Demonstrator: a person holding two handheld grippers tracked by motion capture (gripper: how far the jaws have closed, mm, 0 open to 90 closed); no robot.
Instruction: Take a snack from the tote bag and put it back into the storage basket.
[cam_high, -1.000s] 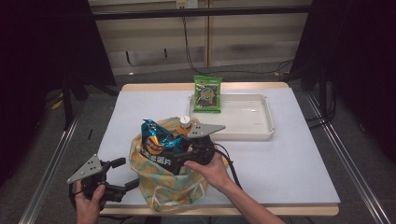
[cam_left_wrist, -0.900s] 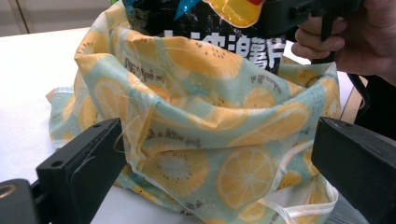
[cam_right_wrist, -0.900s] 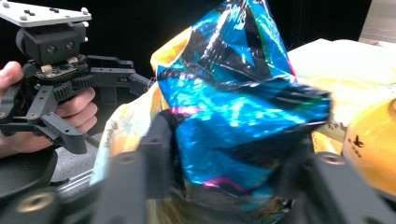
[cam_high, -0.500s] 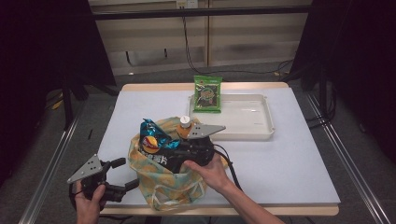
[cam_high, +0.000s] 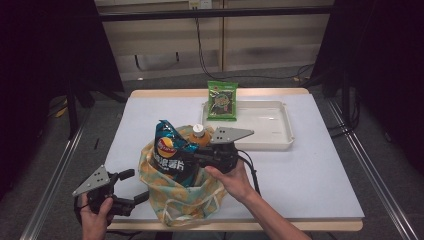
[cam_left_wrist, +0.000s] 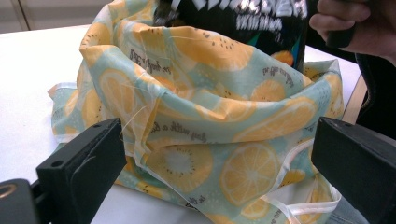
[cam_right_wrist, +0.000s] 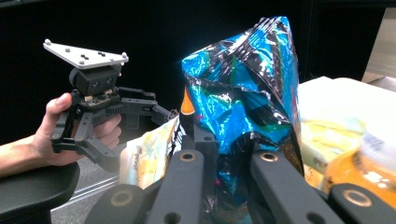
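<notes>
Black jaws of the right gripper (cam_high: 197, 159) pinch a crinkly blue chip bag (cam_high: 171, 152) by its side, holding it upright in the mouth of a citrus-print cloth bag (cam_high: 172, 200) at the desk's (cam_high: 310, 170) near edge. Light, slippery and easily crushed, the packet looks best held by its crimped edge. The left gripper (cam_high: 131, 187) waits spread beside the soft fabric, whose slack rim and an orange-capped bottle (cam_high: 199, 135) crowd the opening; a white tray (cam_high: 272, 127) with a green snack packet (cam_high: 222, 100) sits well apart.

White table (cam_high: 310, 170), dark surrounding room
</notes>
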